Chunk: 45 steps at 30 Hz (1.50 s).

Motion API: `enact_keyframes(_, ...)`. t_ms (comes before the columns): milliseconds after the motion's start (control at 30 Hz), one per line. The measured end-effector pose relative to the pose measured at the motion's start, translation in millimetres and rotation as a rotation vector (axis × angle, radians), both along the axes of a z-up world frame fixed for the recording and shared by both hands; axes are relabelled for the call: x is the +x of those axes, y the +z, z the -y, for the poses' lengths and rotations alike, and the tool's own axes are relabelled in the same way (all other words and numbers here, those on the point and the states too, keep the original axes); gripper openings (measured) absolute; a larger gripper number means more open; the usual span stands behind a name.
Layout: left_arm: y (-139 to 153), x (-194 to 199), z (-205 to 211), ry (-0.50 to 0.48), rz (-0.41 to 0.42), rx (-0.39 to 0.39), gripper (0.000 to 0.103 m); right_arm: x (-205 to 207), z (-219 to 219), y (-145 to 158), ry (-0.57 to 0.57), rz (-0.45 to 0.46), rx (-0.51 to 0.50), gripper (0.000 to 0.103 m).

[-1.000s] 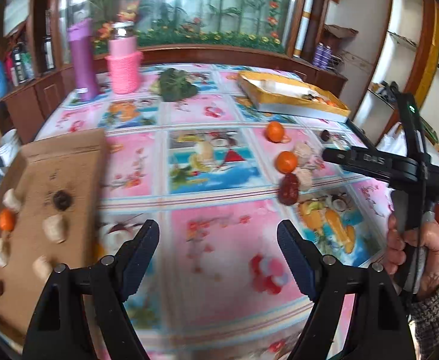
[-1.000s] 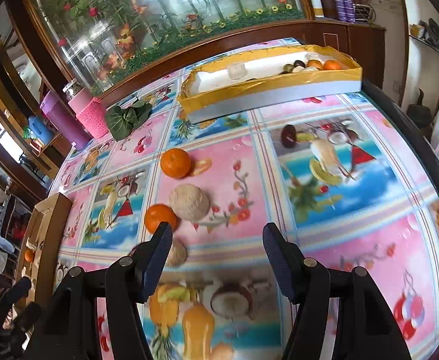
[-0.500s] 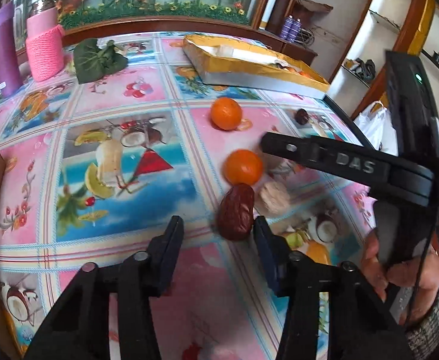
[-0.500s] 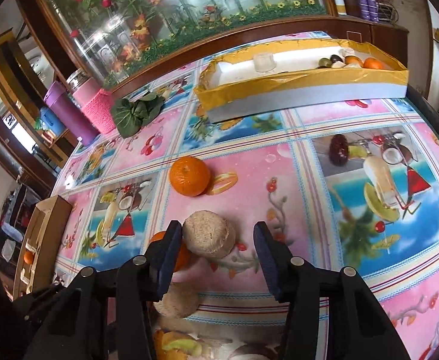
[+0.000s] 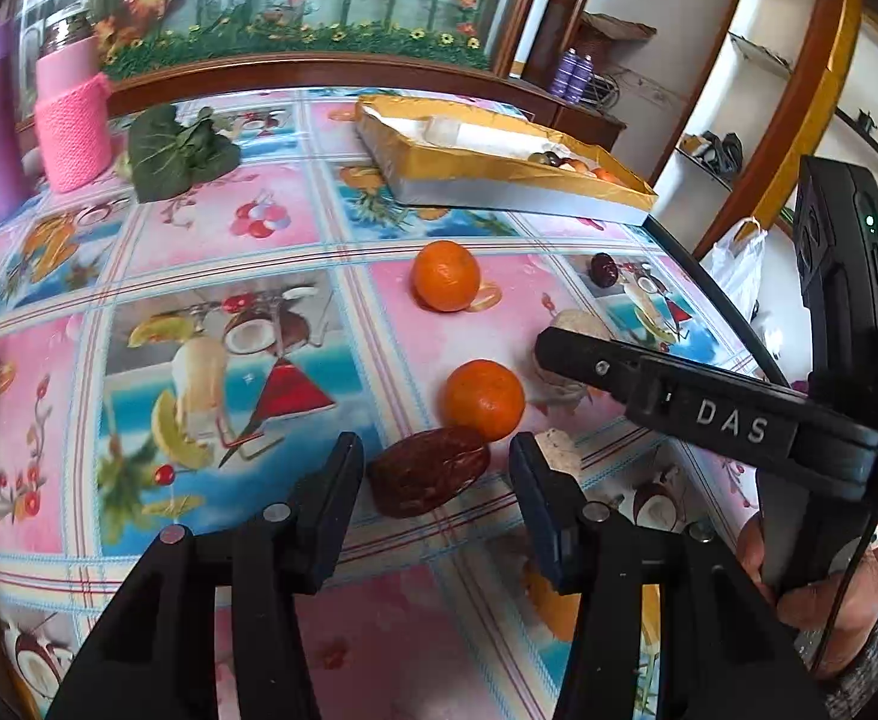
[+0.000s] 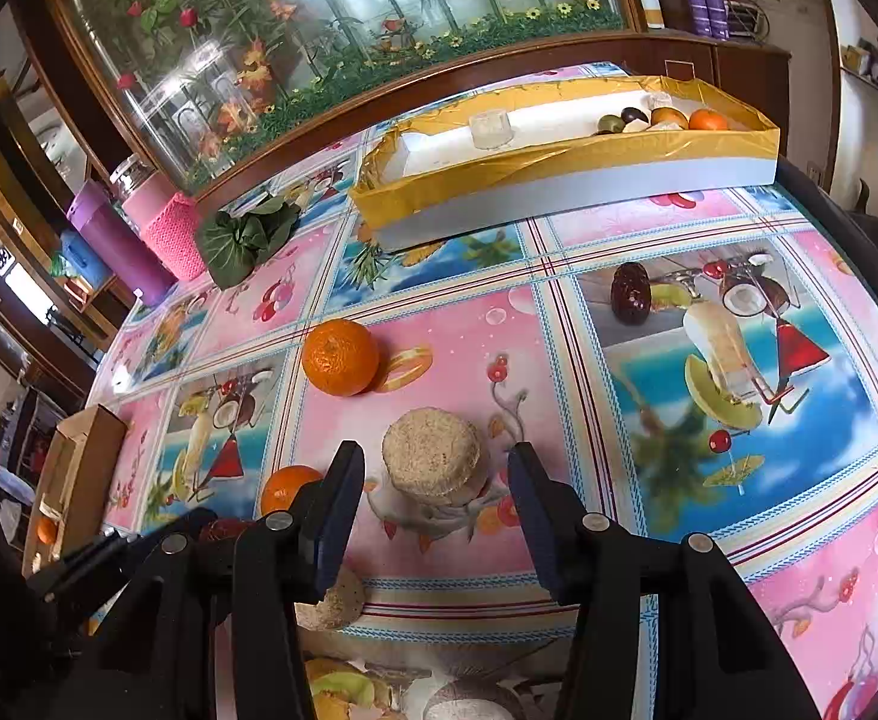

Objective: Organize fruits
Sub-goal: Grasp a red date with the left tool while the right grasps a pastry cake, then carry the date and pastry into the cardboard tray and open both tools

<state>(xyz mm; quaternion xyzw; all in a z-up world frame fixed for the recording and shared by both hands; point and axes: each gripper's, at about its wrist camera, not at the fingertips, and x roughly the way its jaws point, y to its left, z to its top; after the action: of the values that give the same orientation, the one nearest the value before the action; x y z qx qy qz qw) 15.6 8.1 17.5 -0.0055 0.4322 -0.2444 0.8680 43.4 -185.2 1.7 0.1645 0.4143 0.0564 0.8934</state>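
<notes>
Between the spread left gripper [image 5: 435,474], a wrinkled dark-red date [image 5: 429,471]; right gripper [image 6: 435,480] released.

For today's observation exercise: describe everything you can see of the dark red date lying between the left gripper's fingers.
The date is a wrinkled, glossy, dark reddish-brown oval lying on its side on the patterned tablecloth. It sits between the open fingers of the left gripper, with a gap showing on both sides. An orange lies just behind it, seemingly touching.
</notes>
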Motion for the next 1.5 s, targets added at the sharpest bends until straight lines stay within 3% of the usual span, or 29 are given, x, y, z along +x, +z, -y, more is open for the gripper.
enact_keyframes(33, 0, 0, 1, -0.005, 0.001, -0.001, 0.049, -1, 0, 0, 0.004, 0.001, -0.005, 0.052)
enact_keyframes(67, -1, -1, 1, -0.011, -0.002, -0.001, 0.048, -1, 0, 0, 0.005, 0.001, -0.007, 0.039)
enact_keyframes(100, -2, -1, 1, -0.016, -0.011, -0.001, 0.042, -1, 1, -1, 0.007, -0.004, -0.005, 0.039)
enact_keyframes(633, 3, -13, -19, 0.027, -0.001, -0.116, 0.042, -12, 5, 6, -0.053, 0.054, -0.026, 0.038)
enact_keyframes(767, 21, -37, -70, 0.122, -0.046, -0.23, 0.042, -24, 2, 16, -0.063, 0.06, -0.059, 0.039)
enact_keyframes(900, 47, -81, -153, 0.282, 0.005, -0.25, 0.042, -50, -17, 37, -0.011, 0.087, -0.061, 0.039)
enact_keyframes(1000, 55, -104, -214, 0.443, 0.033, -0.202, 0.042, -63, -50, 50, 0.056, 0.11, -0.042, 0.039)
enact_keyframes(1100, 53, -126, -272, 0.627, 0.068, -0.076, 0.043, -70, -104, 56, 0.16, 0.124, -0.023, 0.039)
enact_keyframes(1200, 42, -142, -312, 0.741, 0.063, 0.011, 0.043, -78, -167, 52, 0.289, 0.117, -0.024, 0.039)
enact_keyframes(1400, 19, -148, -352, 0.799, 0.01, 0.024, 0.043, -92, -269, 38, 0.483, 0.081, -0.041, 0.04)
enact_keyframes(1500, 17, -146, -356, 0.789, 0.023, 0.033, 0.043, -100, -307, 32, 0.548, 0.077, -0.07, 0.04)
